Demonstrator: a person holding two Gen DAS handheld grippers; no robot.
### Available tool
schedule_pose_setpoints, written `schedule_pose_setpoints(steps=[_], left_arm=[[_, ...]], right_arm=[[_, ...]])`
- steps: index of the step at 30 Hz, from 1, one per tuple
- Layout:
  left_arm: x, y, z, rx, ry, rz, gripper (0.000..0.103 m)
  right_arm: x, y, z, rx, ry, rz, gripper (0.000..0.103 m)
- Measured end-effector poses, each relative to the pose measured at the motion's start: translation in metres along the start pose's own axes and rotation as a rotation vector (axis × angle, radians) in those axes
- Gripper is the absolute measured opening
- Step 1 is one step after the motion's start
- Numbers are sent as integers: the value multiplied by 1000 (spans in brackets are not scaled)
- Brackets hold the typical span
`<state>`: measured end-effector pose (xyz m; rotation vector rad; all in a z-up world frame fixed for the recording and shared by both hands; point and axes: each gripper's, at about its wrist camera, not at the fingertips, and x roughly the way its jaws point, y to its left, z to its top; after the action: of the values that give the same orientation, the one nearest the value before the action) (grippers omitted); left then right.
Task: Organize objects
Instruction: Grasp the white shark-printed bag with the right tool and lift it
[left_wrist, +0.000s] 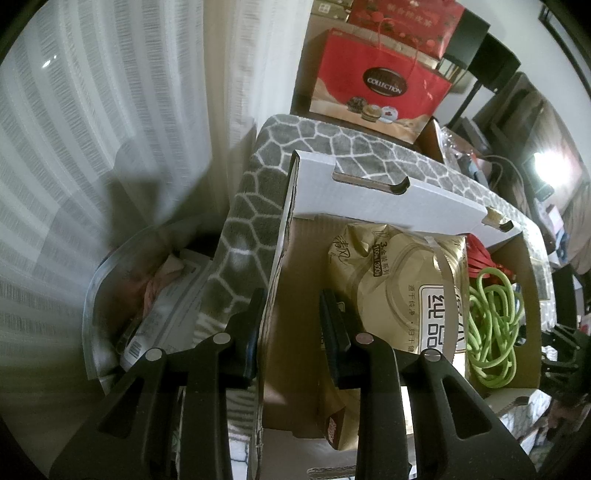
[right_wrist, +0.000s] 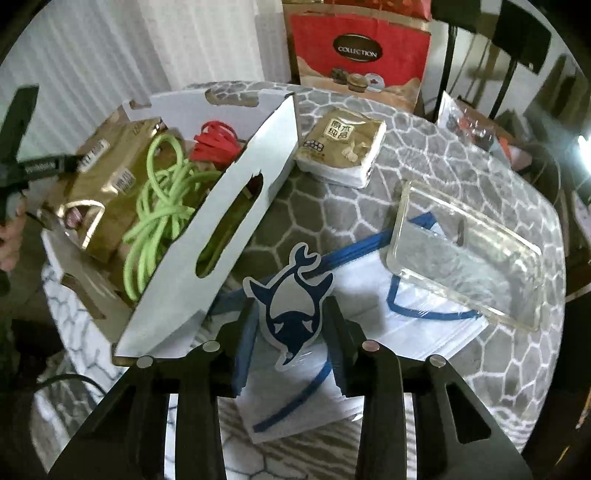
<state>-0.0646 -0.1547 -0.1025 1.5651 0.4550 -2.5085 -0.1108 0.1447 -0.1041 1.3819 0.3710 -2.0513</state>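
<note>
A cardboard box (left_wrist: 369, 188) stands on the grey patterned table (right_wrist: 424, 155). It holds a gold tissue pack (left_wrist: 399, 280), a green cord (left_wrist: 491, 325) and a red item (left_wrist: 480, 254). My left gripper (left_wrist: 291, 332) is open and straddles the box's left wall, one finger outside and one inside. In the right wrist view the box (right_wrist: 221, 192) is at the left. My right gripper (right_wrist: 291, 332) is shut on a whale-shaped sticker (right_wrist: 291, 295), held above white packets with blue trim (right_wrist: 369, 325). A small tissue pack (right_wrist: 343, 147) and a clear tray (right_wrist: 469, 254) lie on the table.
A red "Collection" gift bag (right_wrist: 358, 55) stands behind the table. White curtains (left_wrist: 92, 147) hang at the left. A plastic bag of papers (left_wrist: 155, 306) lies left of the table. Dark furniture and clutter (left_wrist: 517, 147) fill the right side.
</note>
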Motion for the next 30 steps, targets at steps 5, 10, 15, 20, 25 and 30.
schedule_pose_setpoints(steps=[5, 10, 15, 20, 25, 30], left_arm=[[0, 0, 0, 1, 0, 0, 25], [0, 0, 0, 0, -1, 1, 25], [0, 0, 0, -1, 0, 0, 25], [0, 0, 0, -1, 0, 0, 25], [0, 0, 0, -1, 1, -1, 25], [0, 0, 0, -2, 1, -1, 25]], right_arm=[[-10, -6, -1, 30, -25, 17, 35], [-41, -6, 5, 41, -99, 0, 35], [-80, 15, 20, -13, -175, -17, 35], [-87, 44, 32, -65, -207, 19, 35], [-68, 79, 40, -127, -191, 42, 35], [-46, 101, 45, -163, -173, 55, 36]])
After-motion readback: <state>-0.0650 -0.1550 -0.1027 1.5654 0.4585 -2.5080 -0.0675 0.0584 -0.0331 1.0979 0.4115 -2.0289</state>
